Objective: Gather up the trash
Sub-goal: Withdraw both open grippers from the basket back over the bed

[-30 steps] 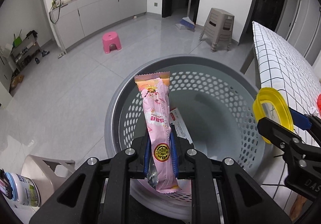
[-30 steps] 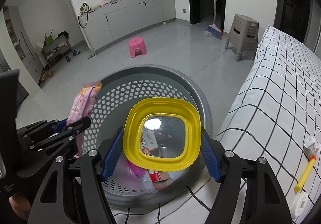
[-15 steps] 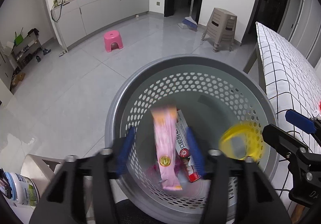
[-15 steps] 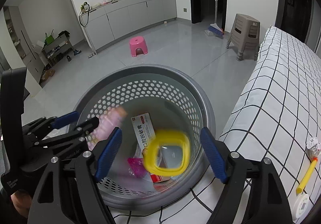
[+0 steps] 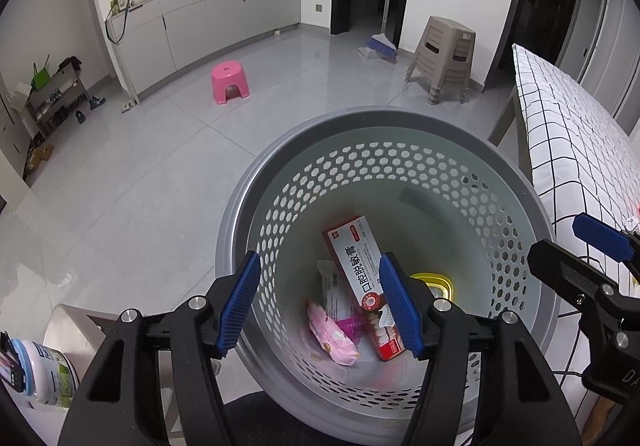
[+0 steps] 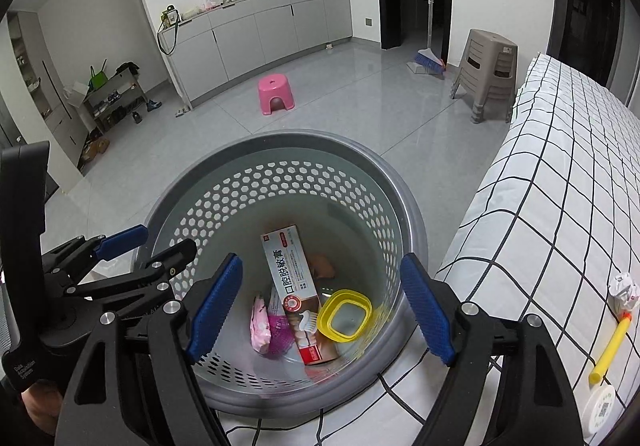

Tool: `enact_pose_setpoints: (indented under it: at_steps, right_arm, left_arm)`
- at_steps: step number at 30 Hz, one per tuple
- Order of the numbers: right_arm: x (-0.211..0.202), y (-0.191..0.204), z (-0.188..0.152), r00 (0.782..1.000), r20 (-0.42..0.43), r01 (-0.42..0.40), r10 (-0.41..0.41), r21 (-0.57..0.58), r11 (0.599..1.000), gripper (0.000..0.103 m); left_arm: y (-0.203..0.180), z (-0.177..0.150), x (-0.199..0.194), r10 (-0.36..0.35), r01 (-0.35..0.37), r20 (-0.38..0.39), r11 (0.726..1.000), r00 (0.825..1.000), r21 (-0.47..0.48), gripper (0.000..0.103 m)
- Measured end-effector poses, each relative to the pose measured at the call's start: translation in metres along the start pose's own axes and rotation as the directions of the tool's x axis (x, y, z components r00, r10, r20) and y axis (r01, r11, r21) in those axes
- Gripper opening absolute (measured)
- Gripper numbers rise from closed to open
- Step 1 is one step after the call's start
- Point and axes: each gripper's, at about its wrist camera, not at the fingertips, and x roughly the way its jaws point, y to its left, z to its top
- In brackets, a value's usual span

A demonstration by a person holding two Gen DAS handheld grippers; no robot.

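Observation:
A grey perforated basket [image 5: 240, 214] stands on the floor below both grippers. At its bottom lie a pink snack wrapper [image 5: 332, 338], a red-and-white toothpaste box [image 5: 360, 278] and a yellow lid [image 5: 436, 282]. My left gripper [image 5: 319, 306] hangs over the basket, open and holding nothing. The right wrist view shows the same basket [image 6: 400, 186], wrapper [image 6: 260, 326], box [image 6: 292, 286] and lid [image 6: 344, 316]. My right gripper [image 6: 320, 306] is open and holds nothing. Each gripper shows at the edge of the other's view: the right gripper [image 5: 580, 246] and the left gripper [image 6: 140, 250].
A table with a black-checked white cloth [image 6: 560, 206] adjoins the basket on the right; on it lie crumpled paper [image 6: 622, 286], a yellow tube [image 6: 610, 346] and a white round cap [image 6: 600, 406]. A pink stool [image 6: 276, 94] and stacked beige stools [image 6: 490, 70] stand farther off.
Both grippers opened. The pink wrapper fell from the left one and the yellow lid from the right one; both now lie at the bottom of the basket.

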Motion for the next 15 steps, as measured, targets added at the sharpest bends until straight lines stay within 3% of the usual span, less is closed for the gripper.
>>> enact_pose_setpoints:
  at_steps: [15]
  right_arm:
    - [-0.0060,0.0013,0.0006,1.000,0.008,0.013,-0.013,0.007,1.000,0.077]
  left_arm:
    - [0.0058,-0.0026,-0.0071,0.019,-0.019,0.012,0.999,1.000,-0.030,0.070]
